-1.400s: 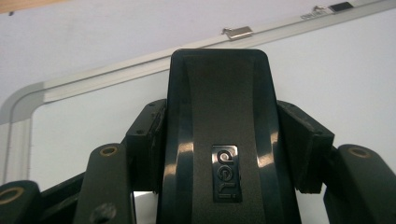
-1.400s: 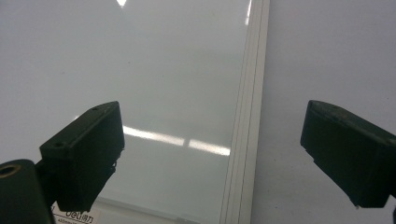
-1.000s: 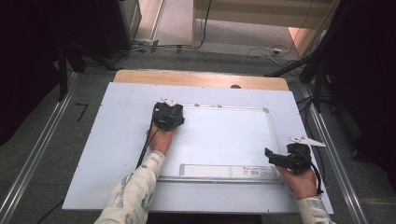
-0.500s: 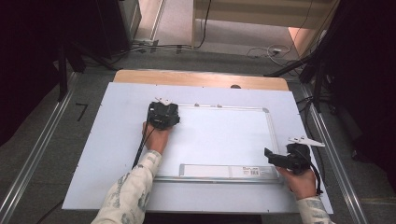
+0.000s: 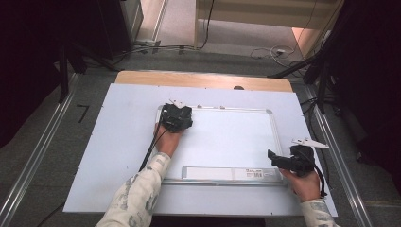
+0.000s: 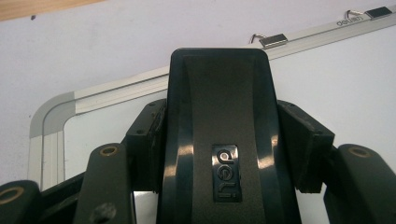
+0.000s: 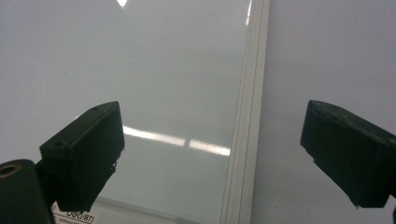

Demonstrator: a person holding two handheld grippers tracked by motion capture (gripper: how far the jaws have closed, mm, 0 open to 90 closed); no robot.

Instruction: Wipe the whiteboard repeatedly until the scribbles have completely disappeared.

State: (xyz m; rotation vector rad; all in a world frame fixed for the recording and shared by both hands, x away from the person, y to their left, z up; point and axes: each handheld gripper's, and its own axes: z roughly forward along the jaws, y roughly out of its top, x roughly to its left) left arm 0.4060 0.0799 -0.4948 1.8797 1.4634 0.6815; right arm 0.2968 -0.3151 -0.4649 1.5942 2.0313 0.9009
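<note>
Left tongs squeezing black eraser, pressing it on whiteboard near far-left corner. Whiteboard lying flat on tabletop. Right tongs gaping wide over board's right edge, gripping nothing. Board looking clean; wiping probably nearly done.

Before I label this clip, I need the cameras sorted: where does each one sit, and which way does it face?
High view: above the person's side, facing forward and down on the whiteboard; both forearms, left tool, right tool.
Left gripper view: on the left tool, facing the board's corner; jaws clamp a black eraser.
Right gripper view: on the right tool, facing down over the board's frame edge; jaws apart.
All share the whiteboard.
</note>
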